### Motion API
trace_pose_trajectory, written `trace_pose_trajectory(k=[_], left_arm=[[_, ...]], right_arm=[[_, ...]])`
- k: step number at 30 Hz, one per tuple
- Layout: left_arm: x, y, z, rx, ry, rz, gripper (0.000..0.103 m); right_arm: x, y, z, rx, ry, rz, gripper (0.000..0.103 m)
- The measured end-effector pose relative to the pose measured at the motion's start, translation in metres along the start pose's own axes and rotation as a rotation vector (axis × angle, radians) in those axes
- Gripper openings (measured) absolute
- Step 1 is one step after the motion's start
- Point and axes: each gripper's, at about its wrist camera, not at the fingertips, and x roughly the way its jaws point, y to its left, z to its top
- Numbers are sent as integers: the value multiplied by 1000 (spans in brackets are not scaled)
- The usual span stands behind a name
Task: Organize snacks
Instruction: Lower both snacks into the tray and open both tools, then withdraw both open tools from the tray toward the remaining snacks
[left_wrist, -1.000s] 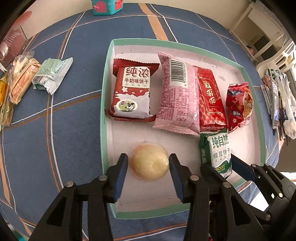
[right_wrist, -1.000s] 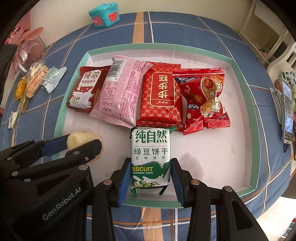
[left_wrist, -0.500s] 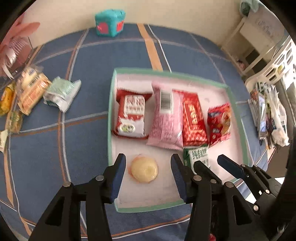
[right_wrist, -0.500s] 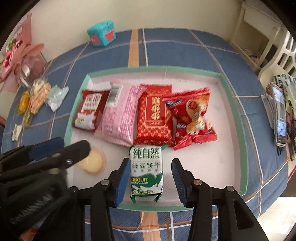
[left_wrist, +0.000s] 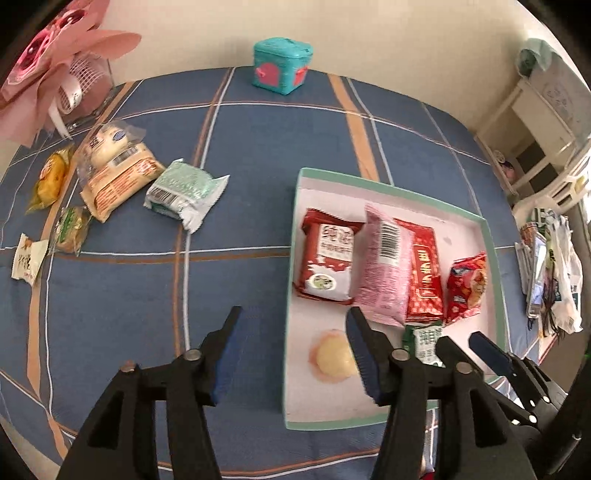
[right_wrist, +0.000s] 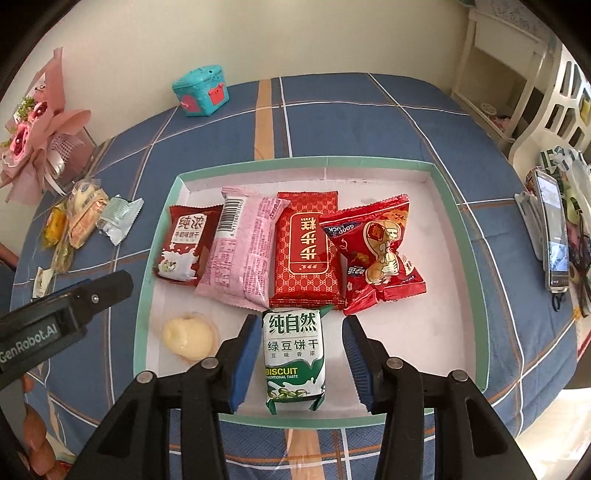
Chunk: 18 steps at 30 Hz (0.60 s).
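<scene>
the green-rimmed tray (right_wrist: 466, 236) holds a back row — dark red milk biscuit pack (right_wrist: 181, 246), pink pack (right_wrist: 242, 248) barcode up, red patterned pack (right_wrist: 307, 249), crinkled red bag (right_wrist: 376, 254) — with a round pale yellow pastry (right_wrist: 187, 336) and an upright-reading green mung bean biscuit pack (right_wrist: 294, 357) lying in front

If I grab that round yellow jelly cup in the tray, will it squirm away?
The jelly cup looks domed and glossy, so the pads may slip. Probably light, likely to skid on the tray floor. Its thin clear rim looks crushable.
</scene>
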Motion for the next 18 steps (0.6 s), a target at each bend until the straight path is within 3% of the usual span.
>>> trace_pose_trajectory(k=[4,7,13,15,18], left_arm=[[6,1,0,1,7,36,67],[12,4,0,1,10,76,82],[17,13,0,-15,-2,131,92],[17,17,-1,-23,-9,143,93],[16,20,0,-34,-13,145,95]], right_arm=[[3,-1,0,7,10,0,66],[3,-2,1,11,5,6,75],[2,-6,2,28,-11,23,98],[1,-6,2,33,-16,27,103],[1,-6,3,36,-24,34,103]])
